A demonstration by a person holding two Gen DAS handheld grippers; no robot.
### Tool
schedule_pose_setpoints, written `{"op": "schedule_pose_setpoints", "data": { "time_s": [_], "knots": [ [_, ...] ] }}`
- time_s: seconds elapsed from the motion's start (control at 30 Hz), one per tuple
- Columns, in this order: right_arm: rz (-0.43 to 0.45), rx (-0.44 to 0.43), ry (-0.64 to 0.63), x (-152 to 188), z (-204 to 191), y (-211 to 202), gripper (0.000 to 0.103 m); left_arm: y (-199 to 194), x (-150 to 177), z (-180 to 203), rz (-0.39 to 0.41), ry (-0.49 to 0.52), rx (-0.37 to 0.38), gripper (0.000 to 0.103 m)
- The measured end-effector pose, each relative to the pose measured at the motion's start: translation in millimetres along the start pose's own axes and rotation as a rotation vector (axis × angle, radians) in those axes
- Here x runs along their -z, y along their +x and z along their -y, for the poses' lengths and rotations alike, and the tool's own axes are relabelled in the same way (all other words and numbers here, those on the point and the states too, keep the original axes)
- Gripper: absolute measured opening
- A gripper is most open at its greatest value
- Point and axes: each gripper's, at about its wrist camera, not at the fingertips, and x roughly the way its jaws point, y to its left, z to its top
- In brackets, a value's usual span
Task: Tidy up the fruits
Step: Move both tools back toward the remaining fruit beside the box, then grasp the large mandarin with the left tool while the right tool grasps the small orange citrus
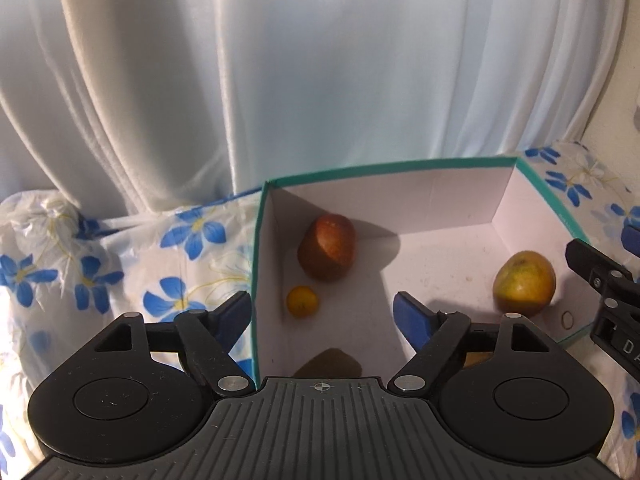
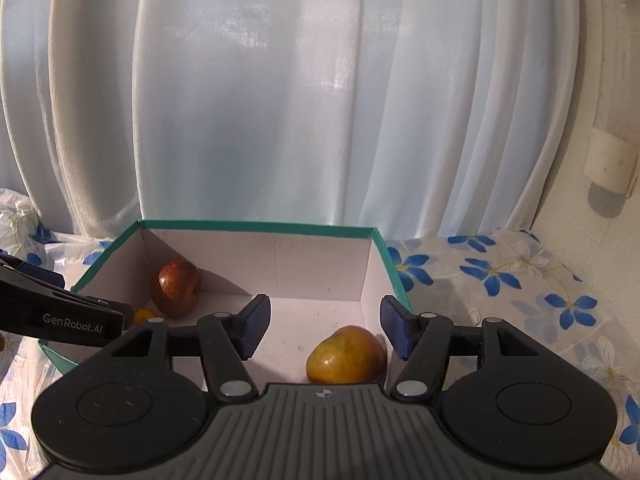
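Observation:
A white box with a teal rim (image 1: pixel 384 168) (image 2: pixel 256 225) sits on the floral cloth. Inside it lie a reddish-brown fruit (image 1: pixel 327 247) (image 2: pixel 175 288) at the far left corner, a small orange fruit (image 1: pixel 303 301) (image 2: pixel 145 315) in front of it, and a yellow-orange mango (image 1: pixel 524 282) (image 2: pixel 346 356) on the right side. A brown fruit (image 1: pixel 330 362) peeks out just above my left gripper's body. My left gripper (image 1: pixel 323 316) is open and empty, straddling the box's left wall. My right gripper (image 2: pixel 322 330) is open and empty, just above the mango.
A blue-flowered cloth (image 1: pixel 120 264) (image 2: pixel 520 280) covers the surface. White curtains (image 1: pixel 280 80) hang close behind the box. A white wall fixture (image 2: pixel 610 160) is on the right. The right gripper's body (image 1: pixel 608 292) shows at the right edge of the left wrist view.

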Motion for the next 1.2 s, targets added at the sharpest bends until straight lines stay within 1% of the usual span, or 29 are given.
{"op": "schedule_pose_setpoints", "data": {
  "time_s": [0.1, 0.17, 0.23, 0.33, 0.43, 0.47, 0.53, 0.63, 0.77, 0.83, 1.0, 1.2],
  "knots": [
    [0.076, 0.027, 0.038, 0.2, 8.3, -23.1, 0.065, -12.5, 1.4, -13.8, 0.054, -0.041, -0.034, 0.084],
    [0.105, 0.033, 0.071, 2.3, 14.9, -36.3, 0.068, -19.6, 5.4, -20.7, 0.081, -0.064, -0.063, 0.084],
    [0.114, 0.035, 0.096, 6.6, 20.3, -46.7, 0.069, -26.6, 11.6, -24.2, 0.103, -0.076, -0.070, 0.084],
    [0.125, 0.040, 0.104, 15.6, 24.2, -59.0, 0.071, -38.8, 28.0, -24.0, 0.137, -0.056, -0.036, 0.084],
    [0.123, 0.042, 0.112, 30.8, 24.3, -69.1, 0.079, -47.1, 48.3, -17.2, 0.168, -0.023, -0.010, 0.084],
    [0.119, 0.040, 0.111, 36.6, 24.1, -71.0, 0.079, -48.2, 55.3, -14.0, 0.173, -0.013, -0.001, 0.084],
    [0.111, 0.042, 0.103, 47.6, 22.5, -74.8, 0.079, -49.6, 70.3, -7.3, 0.174, 0.014, 0.033, 0.084],
    [0.090, 0.038, 0.106, 62.0, 22.0, -78.8, 0.079, -48.4, 90.4, 3.7, 0.156, 0.058, 0.078, 0.084],
    [0.057, 0.042, 0.106, 76.7, 21.3, -78.6, 0.079, -49.8, 118.4, 21.7, 0.164, 0.124, 0.109, 0.084],
    [0.042, 0.042, 0.100, 84.1, 20.6, -77.6, 0.079, -48.0, 127.6, 28.2, 0.154, 0.149, 0.123, 0.084],
    [0.007, 0.038, 0.099, 98.8, 19.8, -75.2, 0.079, -39.5, 141.9, 37.0, 0.115, 0.170, 0.141, 0.083],
    [-0.021, 0.032, 0.099, 106.6, 25.5, -70.3, 0.079, -34.1, 155.0, 47.2, 0.129, 0.198, 0.199, 0.083]
  ]
}}
